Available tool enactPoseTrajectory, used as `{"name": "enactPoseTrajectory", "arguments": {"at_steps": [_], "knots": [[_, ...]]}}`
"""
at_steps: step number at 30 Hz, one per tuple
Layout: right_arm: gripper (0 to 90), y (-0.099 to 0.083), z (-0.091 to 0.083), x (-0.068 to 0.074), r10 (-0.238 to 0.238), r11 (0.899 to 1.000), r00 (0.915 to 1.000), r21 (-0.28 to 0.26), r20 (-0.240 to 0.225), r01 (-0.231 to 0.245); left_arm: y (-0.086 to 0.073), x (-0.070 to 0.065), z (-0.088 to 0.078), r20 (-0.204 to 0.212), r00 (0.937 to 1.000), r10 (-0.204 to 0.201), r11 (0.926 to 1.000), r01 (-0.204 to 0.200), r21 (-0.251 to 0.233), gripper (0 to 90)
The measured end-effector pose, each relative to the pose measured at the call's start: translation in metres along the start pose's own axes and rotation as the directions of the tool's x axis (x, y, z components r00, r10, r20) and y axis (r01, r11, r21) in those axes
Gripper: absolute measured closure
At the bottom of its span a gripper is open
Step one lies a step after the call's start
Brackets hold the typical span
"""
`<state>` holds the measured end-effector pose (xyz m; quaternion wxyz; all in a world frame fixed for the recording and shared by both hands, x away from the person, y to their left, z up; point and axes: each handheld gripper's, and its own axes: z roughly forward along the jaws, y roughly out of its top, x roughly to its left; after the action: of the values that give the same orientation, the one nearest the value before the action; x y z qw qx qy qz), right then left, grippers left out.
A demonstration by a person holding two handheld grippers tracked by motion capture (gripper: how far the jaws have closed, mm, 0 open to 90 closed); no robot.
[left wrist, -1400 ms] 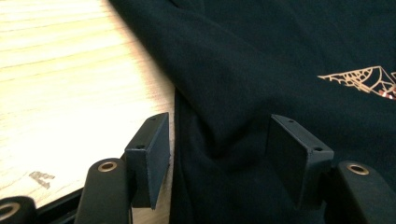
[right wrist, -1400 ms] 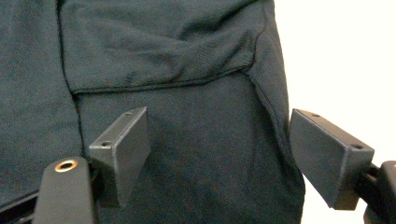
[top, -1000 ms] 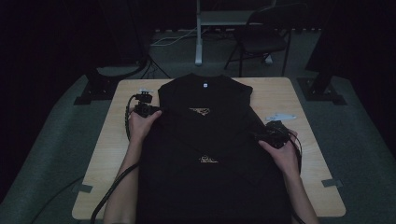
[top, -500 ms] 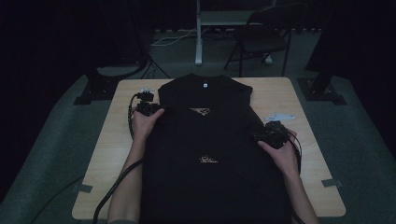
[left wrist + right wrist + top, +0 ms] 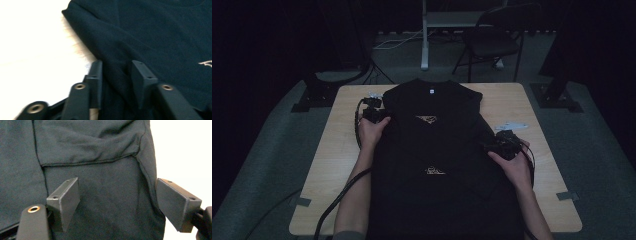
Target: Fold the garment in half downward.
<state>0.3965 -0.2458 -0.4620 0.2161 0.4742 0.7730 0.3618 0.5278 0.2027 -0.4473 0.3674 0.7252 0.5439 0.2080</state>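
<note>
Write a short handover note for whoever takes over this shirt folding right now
Left gripper: jaws have just been closing on the left edge fold of the black shirt; cloth sits between them, grip not confirmed.
Right gripper: jaws wide open, straddling the shirt's right edge, gripping nothing.
Shirt: flat on the table, both sides already folded inward.
Left: grip both edges and probably fold the shirt lengthwise.

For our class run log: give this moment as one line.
left claw: closing on black shirt edge | right claw: open, straddling shirt's other edge | table
</note>
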Motion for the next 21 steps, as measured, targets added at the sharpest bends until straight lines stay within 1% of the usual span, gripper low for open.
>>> {"name": "enactPoseTrajectory", "arguments": {"at_steps": [2,3,5,6,9,14,17,20,21], "knots": [[20.6,-0.0003,-0.0001,0.0005,0.000,1.000,1.0000,0.003,-0.001,0.000,0.0005,0.0010,-0.0006,0.008,0.9998,-0.016,0.9998,0.016,0.011,73.7],[20.6,-0.0003,-0.0002,0.0007,-0.001,1.000,1.0000,0.004,-0.001,0.001,0.0007,0.0019,-0.0009,0.021,0.9994,-0.027,0.9995,0.026,0.018,78.2],[20.6,-0.0004,-0.0003,0.0012,-0.002,1.000,1.0000,0.005,0.000,0.002,0.0009,0.0029,-0.0013,0.032,0.9987,-0.039,0.9989,0.039,0.027,81.9],[20.6,-0.0004,-0.0003,0.0014,-0.003,1.000,1.0000,0.006,0.000,0.003,0.0008,0.0029,-0.0014,0.033,0.9985,-0.044,0.9987,0.043,0.028,82.6],[20.6,-0.0005,-0.0003,0.0025,-0.008,1.000,1.0000,0.007,0.001,0.008,0.0005,0.0026,-0.0018,0.038,0.9987,-0.035,0.9990,0.034,0.030,83.1],[20.6,-0.0005,-0.0001,0.0041,-0.015,1.000,0.9999,0.008,0.003,0.015,0.0002,0.0040,-0.0019,0.048,0.9981,-0.038,0.9989,0.037,0.028,83.2],[20.6,-0.0004,-0.0001,0.0041,-0.014,1.000,0.9999,0.008,0.003,0.014,0.0016,0.0031,-0.0017,0.044,0.9987,-0.024,0.9991,0.022,0.037,83.1],[20.7,0.0001,0.0001,0.0032,-0.008,1.000,0.9999,0.002,-0.011,0.008,0.0023,0.0033,-0.0016,0.045,0.9986,-0.028,0.9988,0.026,0.042,83.1],[20.8,0.0005,0.0003,0.0027,0.003,1.000,0.9998,-0.003,-0.021,-0.003,0.0023,0.0041,-0.0016,0.048,0.9983,-0.032,0.9987,0.030,0.042,83.2]]}}
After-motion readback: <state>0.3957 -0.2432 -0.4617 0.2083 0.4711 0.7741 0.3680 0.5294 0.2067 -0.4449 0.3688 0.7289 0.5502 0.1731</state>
